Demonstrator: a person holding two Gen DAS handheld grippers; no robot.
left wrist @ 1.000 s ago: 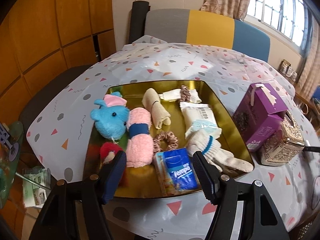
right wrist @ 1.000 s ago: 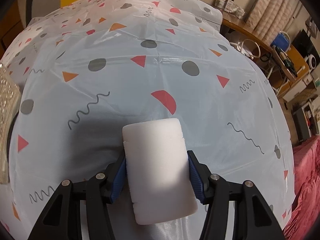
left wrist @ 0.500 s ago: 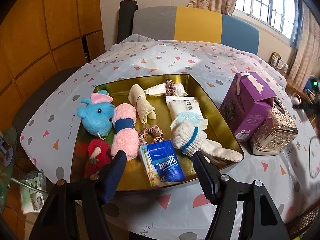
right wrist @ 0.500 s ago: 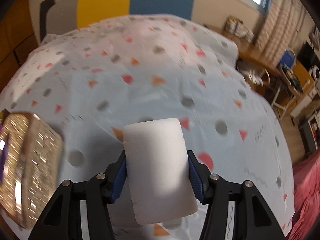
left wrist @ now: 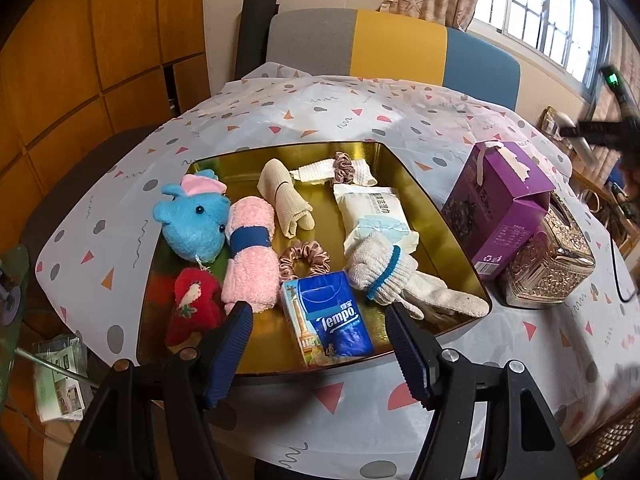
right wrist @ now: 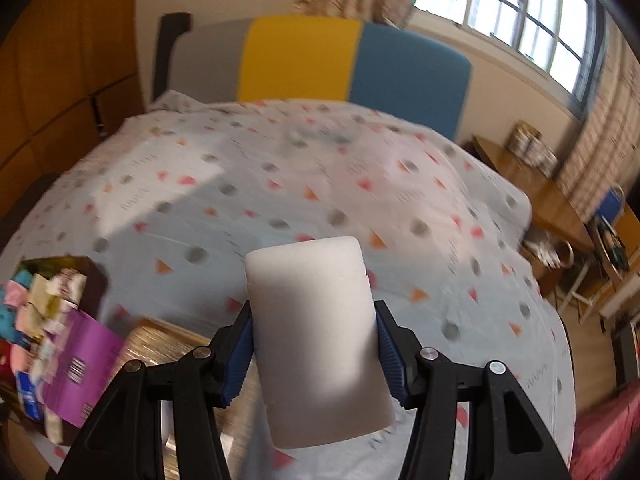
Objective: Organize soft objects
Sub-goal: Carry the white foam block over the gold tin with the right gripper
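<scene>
White foam block [right wrist: 320,340], long axis along the fingers, clamped in the right gripper [right wrist: 316,356] above the tablecloth, gold tray [left wrist: 432,208] lower left; left gripper [left wrist: 320,344] parted, empty, nearer the tray.

Daylight enters through the window [left wrist: 556,20] at upper right, blown out to near white, while the wooden wall panels [left wrist: 80,60] at left lie dimmer. The left wrist view is sharp, with glare on the gold tray [left wrist: 432,216]; the right wrist view is motion-blurred across the tablecloth [right wrist: 280,184]. Both show fisheye bending and dark vignetted corners.
</scene>
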